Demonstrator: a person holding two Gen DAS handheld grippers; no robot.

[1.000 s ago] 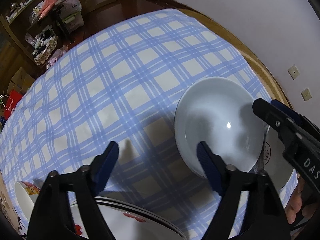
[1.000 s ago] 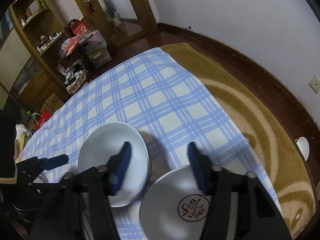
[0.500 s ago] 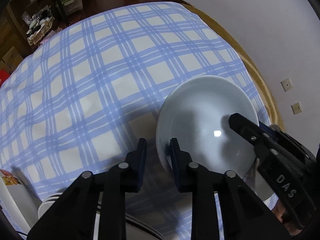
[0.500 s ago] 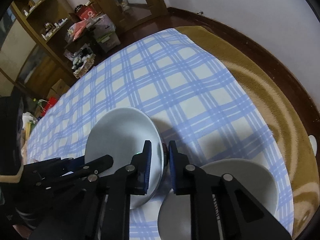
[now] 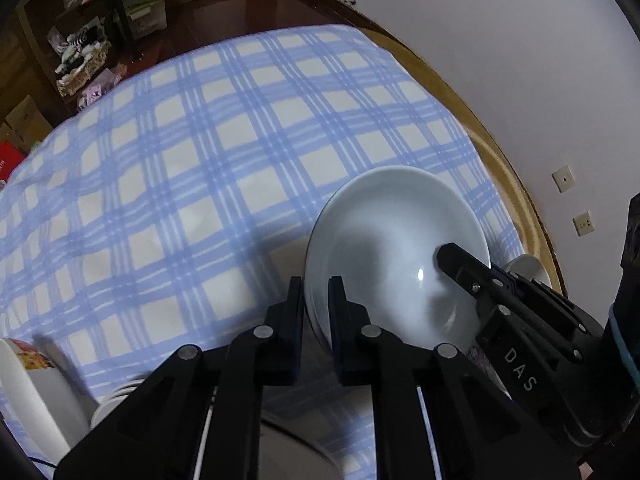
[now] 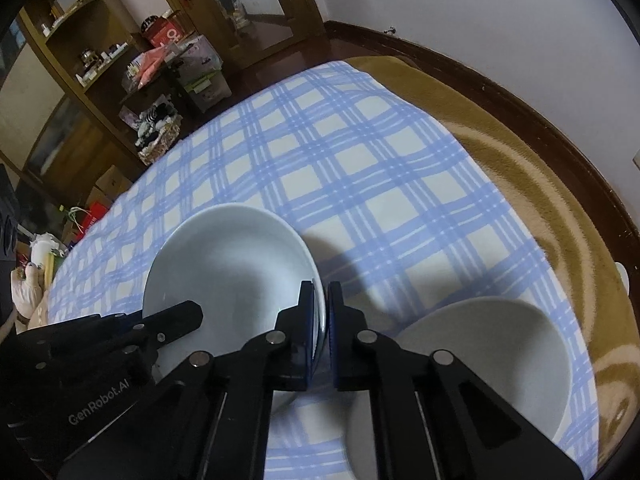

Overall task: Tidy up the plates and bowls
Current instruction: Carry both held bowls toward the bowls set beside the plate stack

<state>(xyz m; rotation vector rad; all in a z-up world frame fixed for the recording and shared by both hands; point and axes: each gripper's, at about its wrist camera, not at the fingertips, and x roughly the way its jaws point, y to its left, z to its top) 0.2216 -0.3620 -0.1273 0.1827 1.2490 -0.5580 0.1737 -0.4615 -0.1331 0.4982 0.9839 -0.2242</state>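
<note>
Bowl (image 5: 394, 248), white, sits lower right of centre in left wrist view, over the blue checked cloth (image 5: 208, 168) on the bench. Left tool (image 5: 317, 300) pinches its near-left rim; right tool (image 6: 319, 312) pinches the opposite rim. Second bowl (image 6: 480, 364) lower right in right view. Stacked plates (image 5: 120, 396) at lower left.

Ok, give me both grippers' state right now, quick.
Left gripper: closed on the near rim of the white bowl.
Right gripper: closed on the same white bowl's opposite rim.
</note>
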